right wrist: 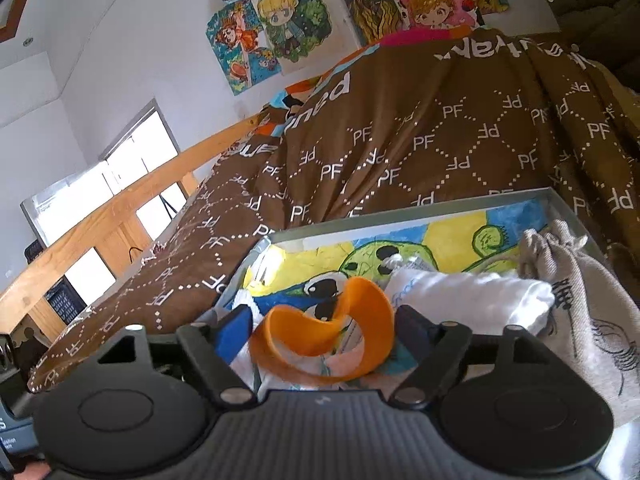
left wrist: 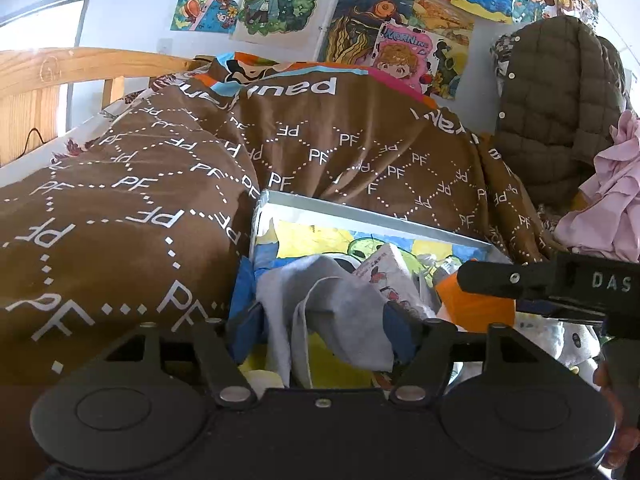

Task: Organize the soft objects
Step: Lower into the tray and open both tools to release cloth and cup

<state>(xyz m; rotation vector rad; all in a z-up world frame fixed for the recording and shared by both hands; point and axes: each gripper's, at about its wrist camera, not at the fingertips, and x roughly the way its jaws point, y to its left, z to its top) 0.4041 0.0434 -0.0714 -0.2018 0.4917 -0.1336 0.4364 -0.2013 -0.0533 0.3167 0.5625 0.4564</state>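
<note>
The left gripper, a black two-finger tool with blue-padded fingers, points slightly downward with its jaws spread apart — soft cloth hangs loosely between them, and the pads do not press on it. The right gripper, of the same black build with blue pads, is tilted downward too, its jaws standing wide with a curled band lying free in the gap. In the left wrist view its black body reaches in from the right edge, close beside the left one. A bit of the person's hand shows at the lower right — gripping behind the left tool.
</note>
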